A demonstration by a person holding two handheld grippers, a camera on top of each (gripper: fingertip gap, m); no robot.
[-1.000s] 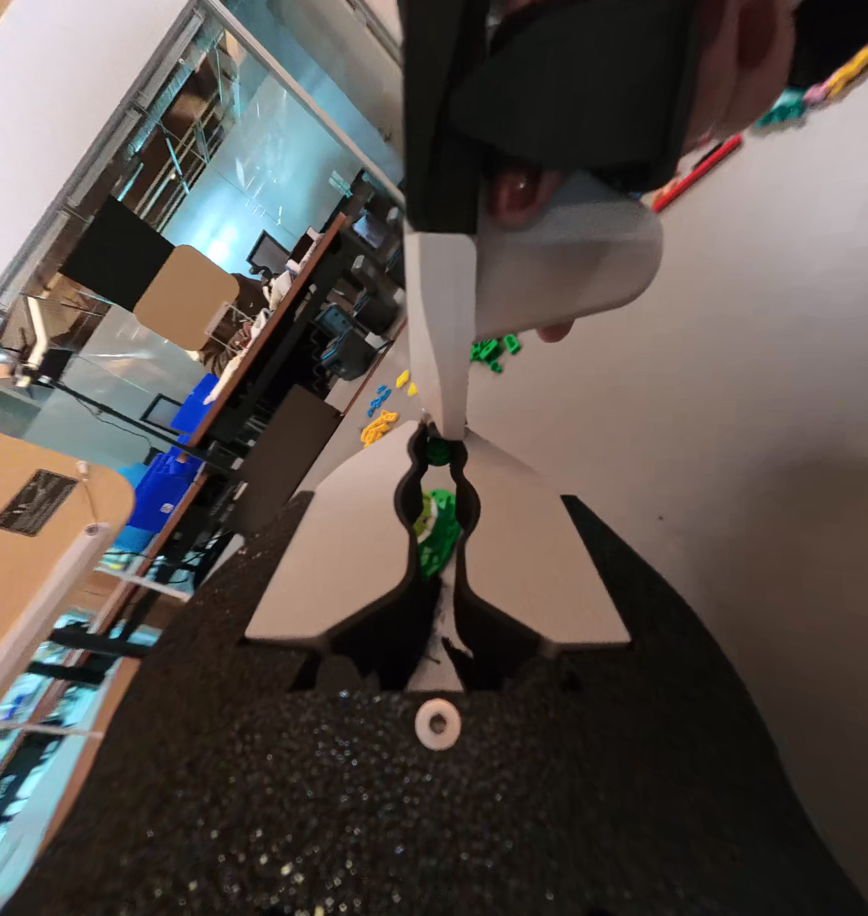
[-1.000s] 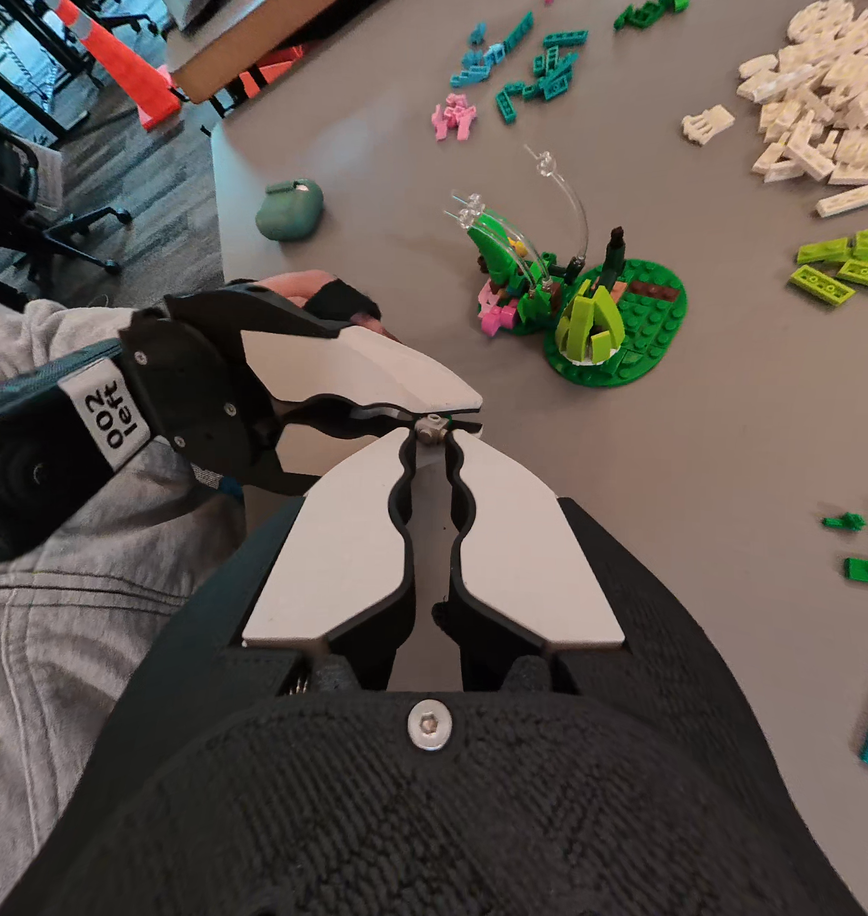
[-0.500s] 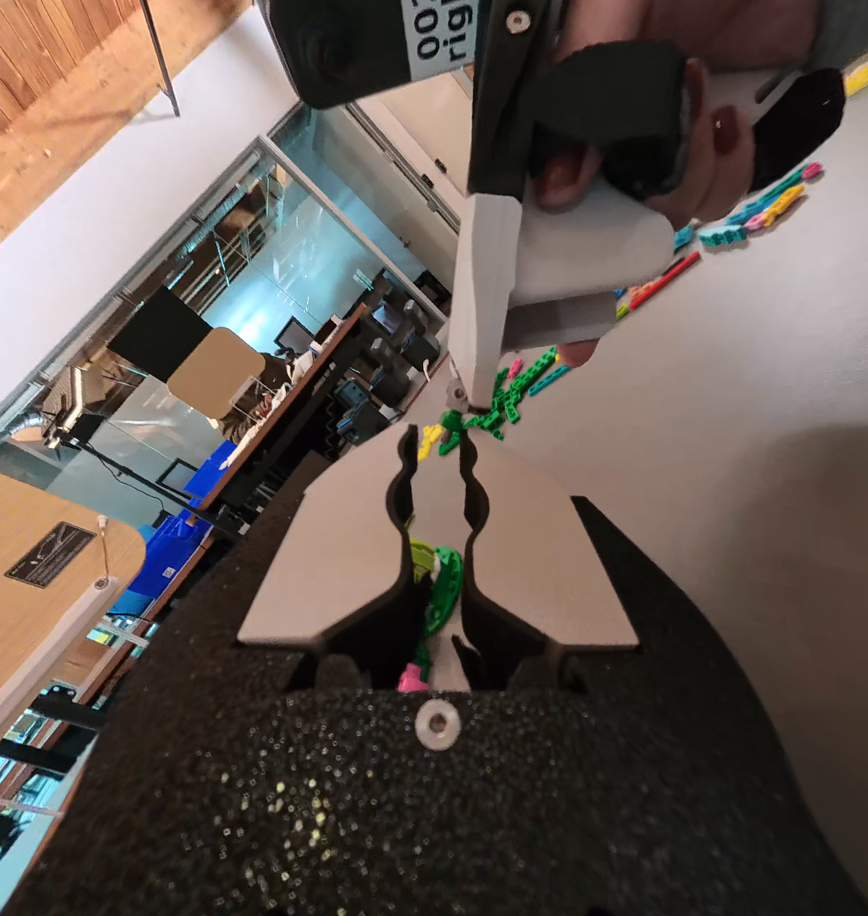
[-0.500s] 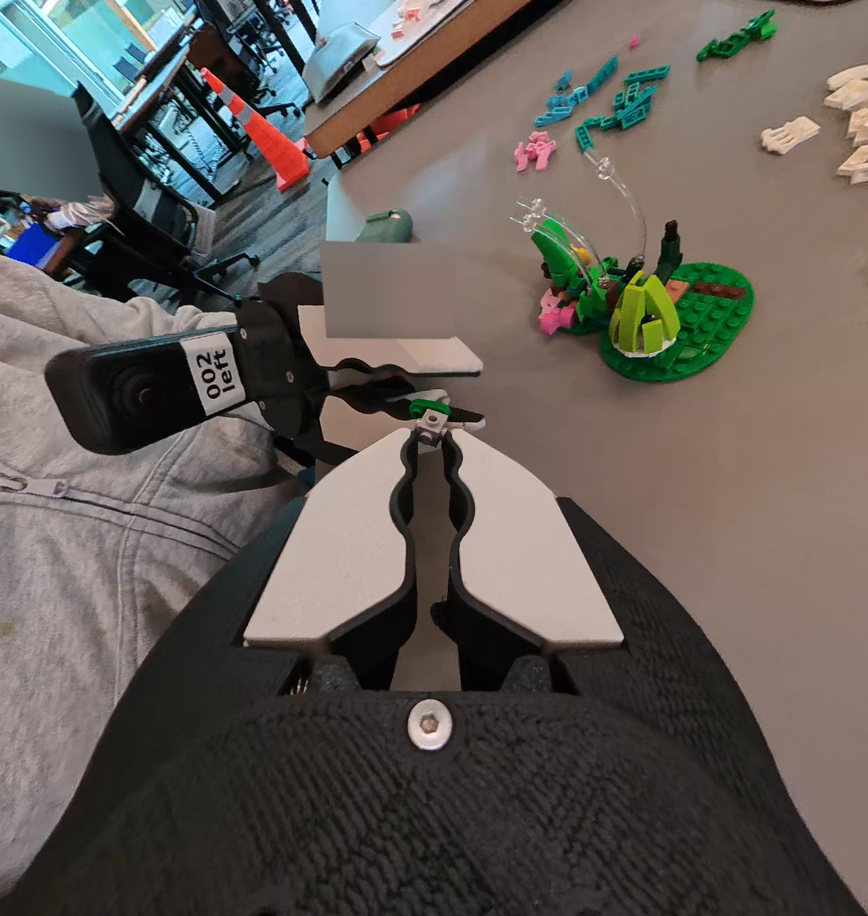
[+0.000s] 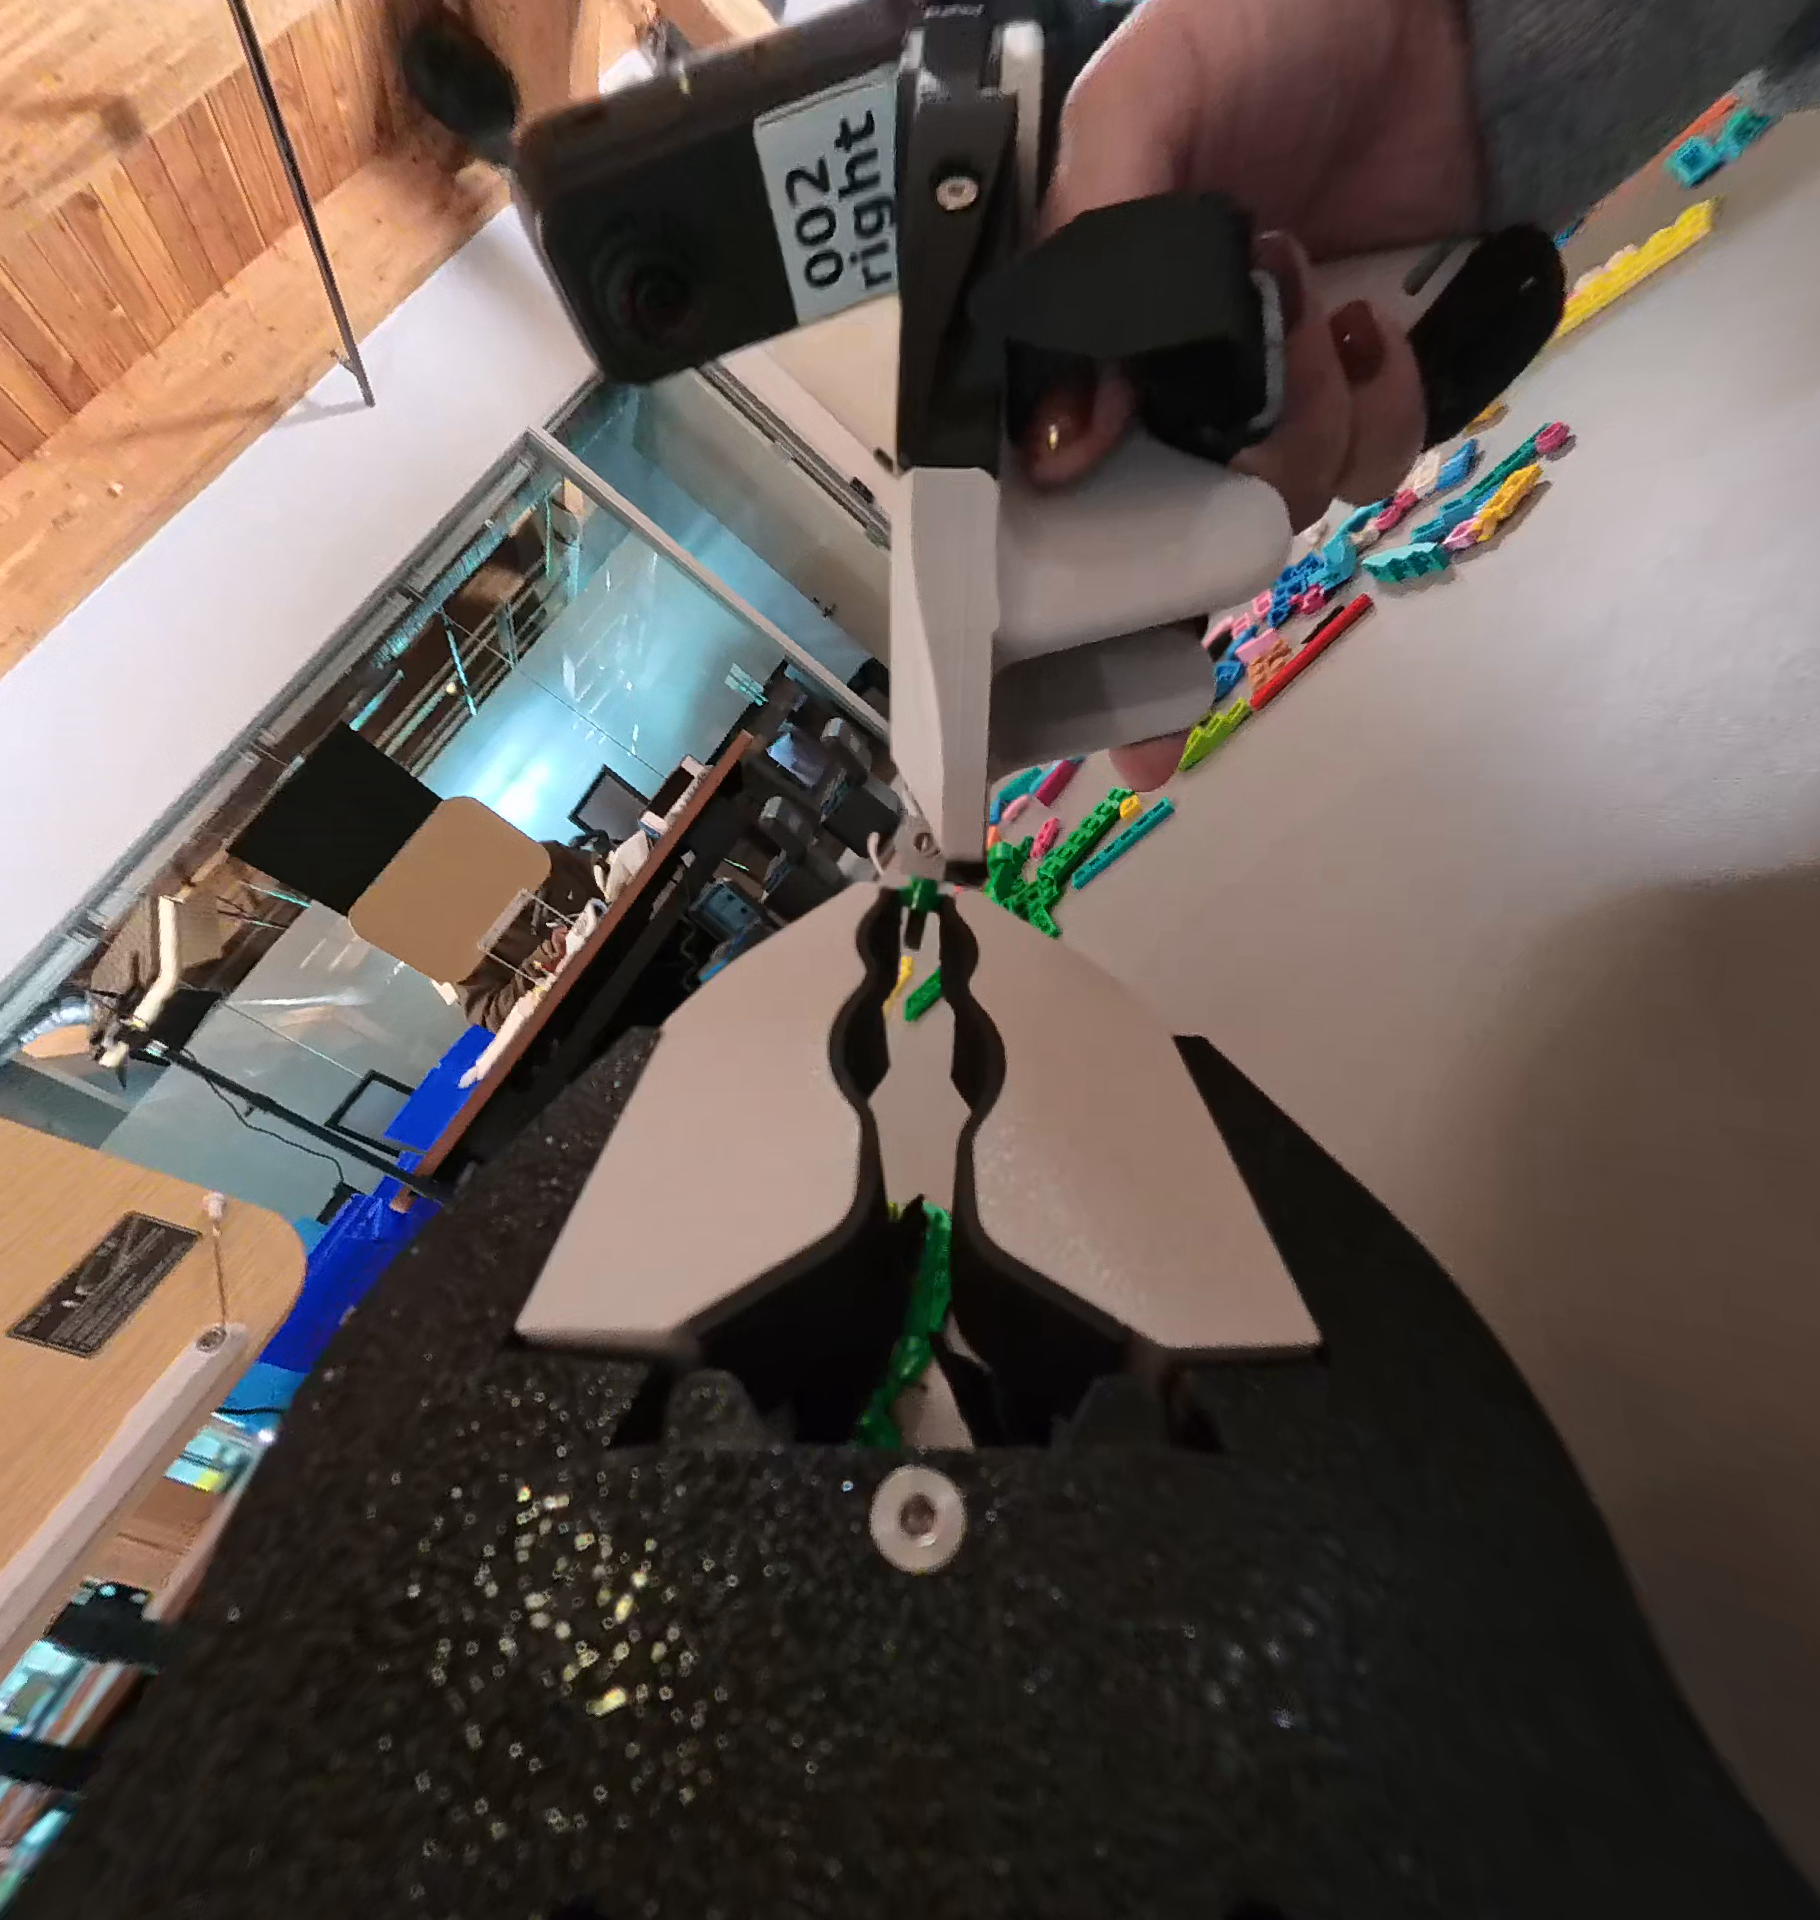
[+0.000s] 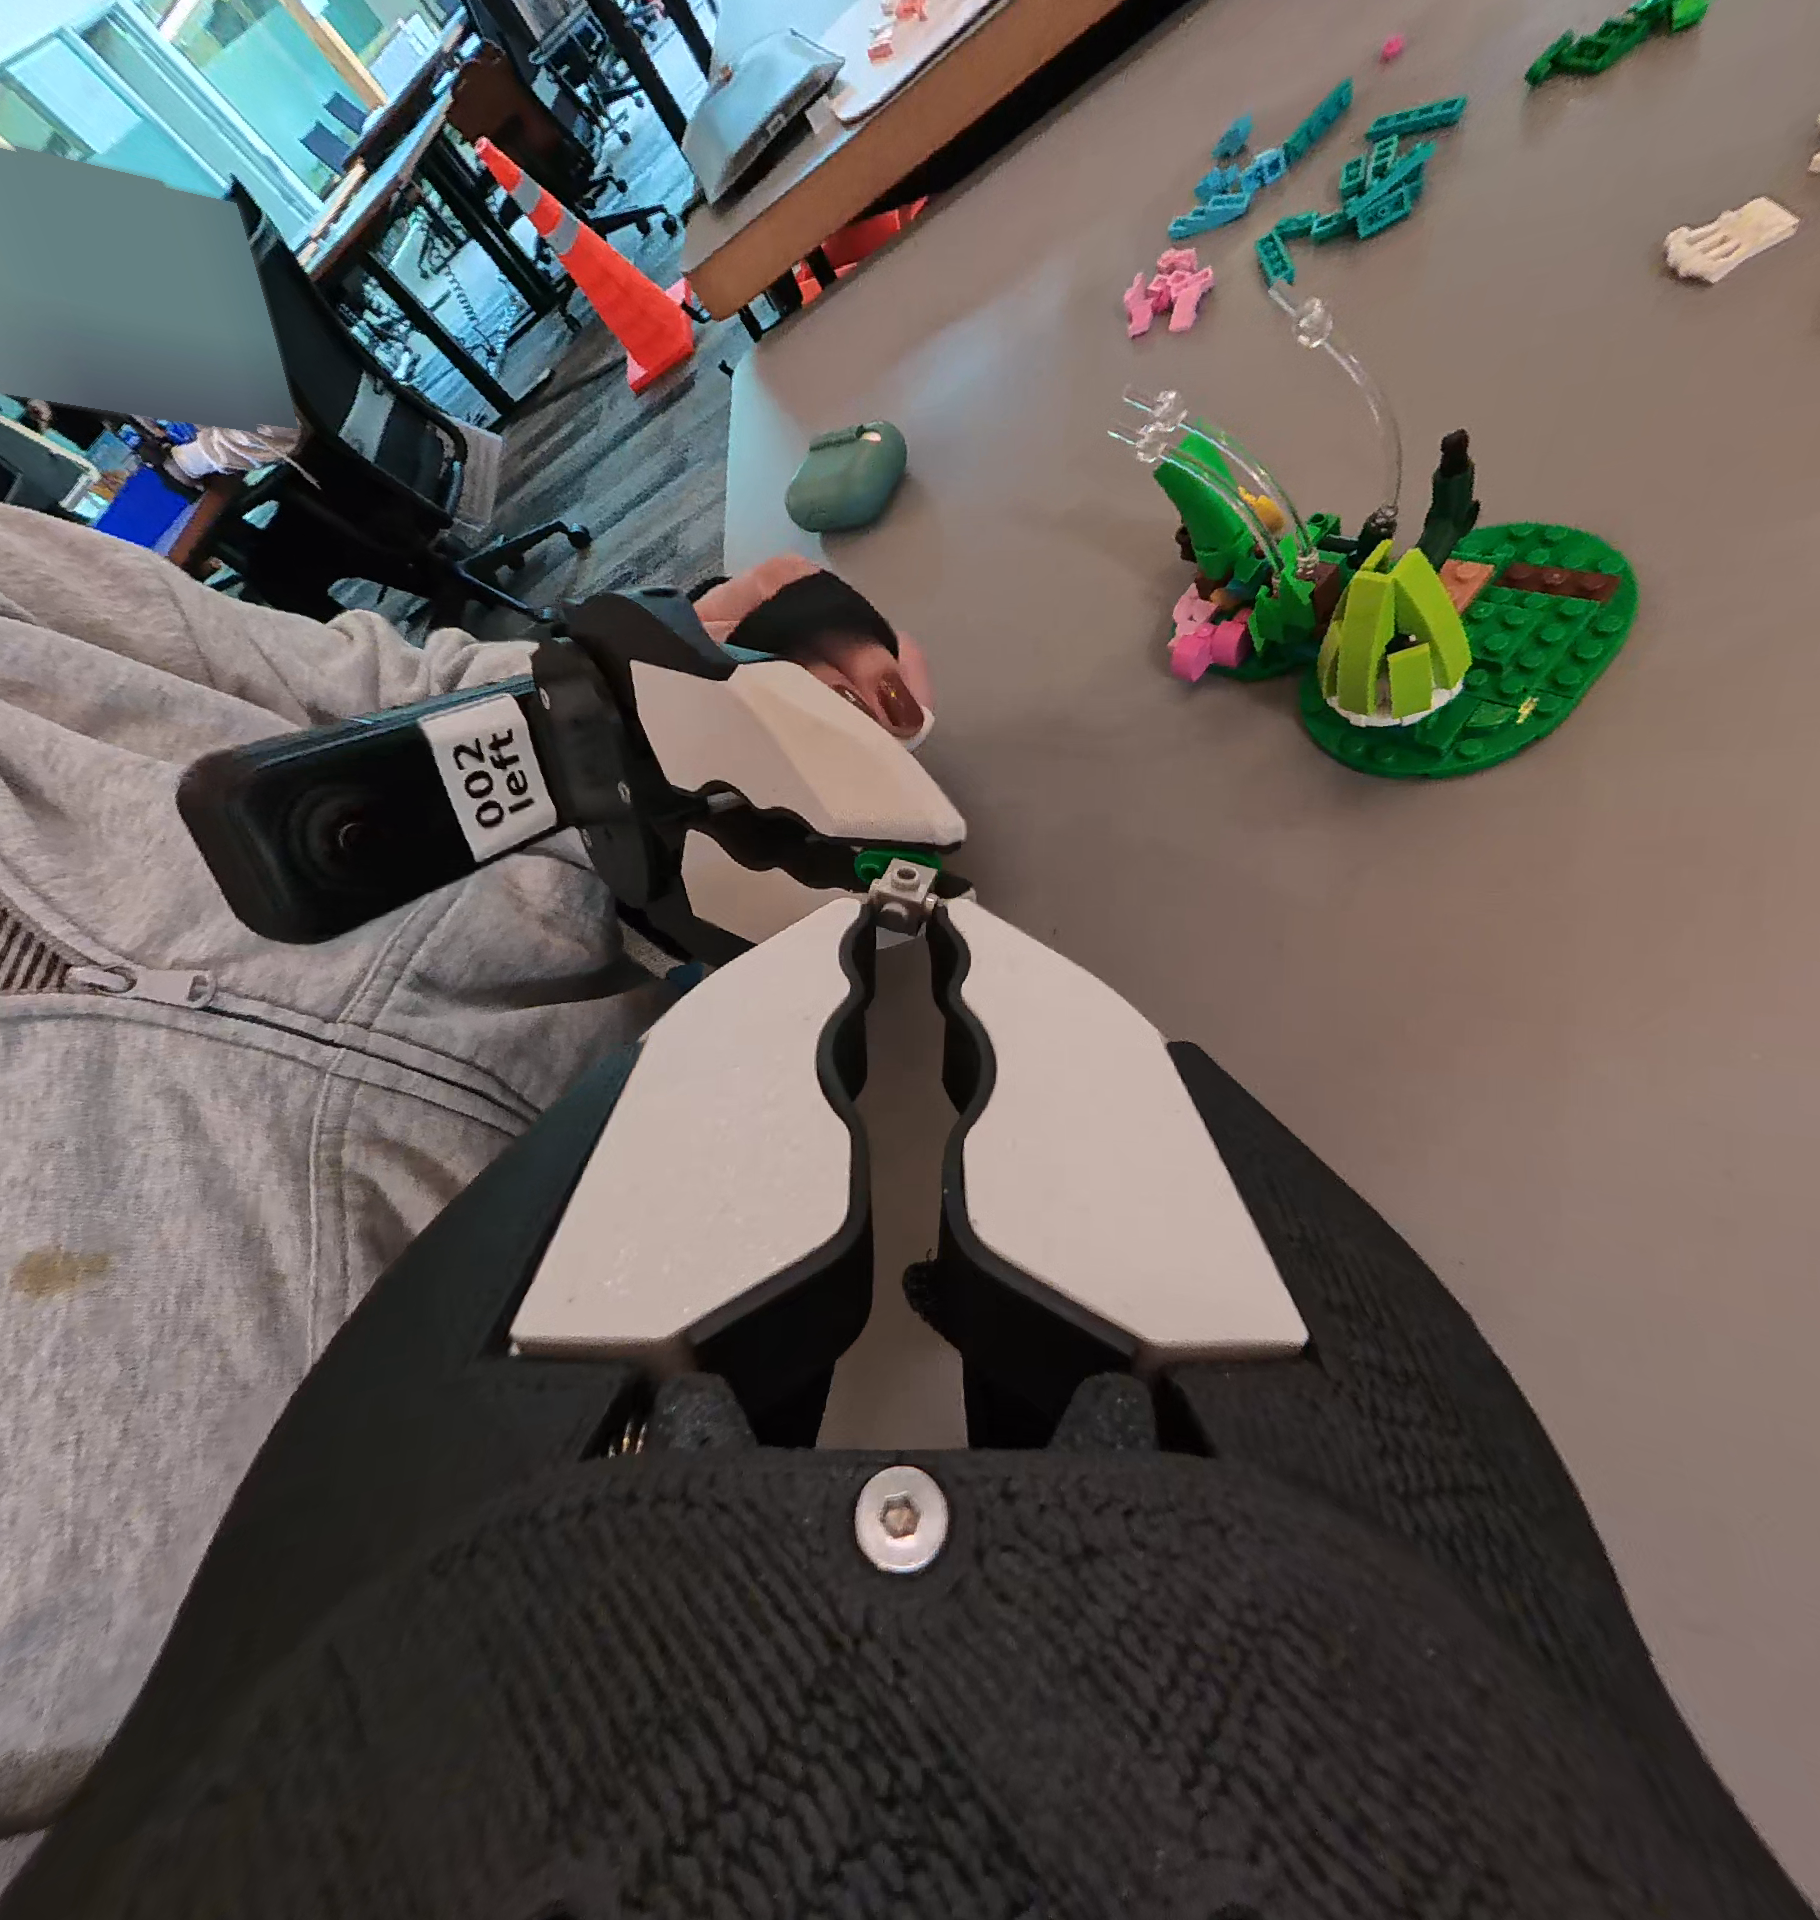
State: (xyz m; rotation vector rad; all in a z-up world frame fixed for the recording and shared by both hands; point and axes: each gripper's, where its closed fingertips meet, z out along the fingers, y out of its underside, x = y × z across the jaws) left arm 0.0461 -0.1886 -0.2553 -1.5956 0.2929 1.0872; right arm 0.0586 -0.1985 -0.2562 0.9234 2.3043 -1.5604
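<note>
Sweatshirt fabric (image 6: 158, 1039), grey with a zip, filled the left of the right wrist view. Next to it the left claw (image 6: 911, 862), held in a hand (image 6: 864, 675), was nearly closed, pinching a small green piece (image 6: 878, 860) at its tips. Touching that piece, the right claw (image 6: 901, 909) was clamped on a small grey brick (image 6: 904, 896), both pads pressing its sides. The two claws met tip to tip above the grey tabletop (image 6: 1405, 1039). Farther right stood a green brick model (image 6: 1405, 644) with lime leaves and clear curved stems. Beyond it lay loose teal pieces (image 6: 1342, 187) and pink pieces (image 6: 1166, 291), well apart from the claws.
</note>
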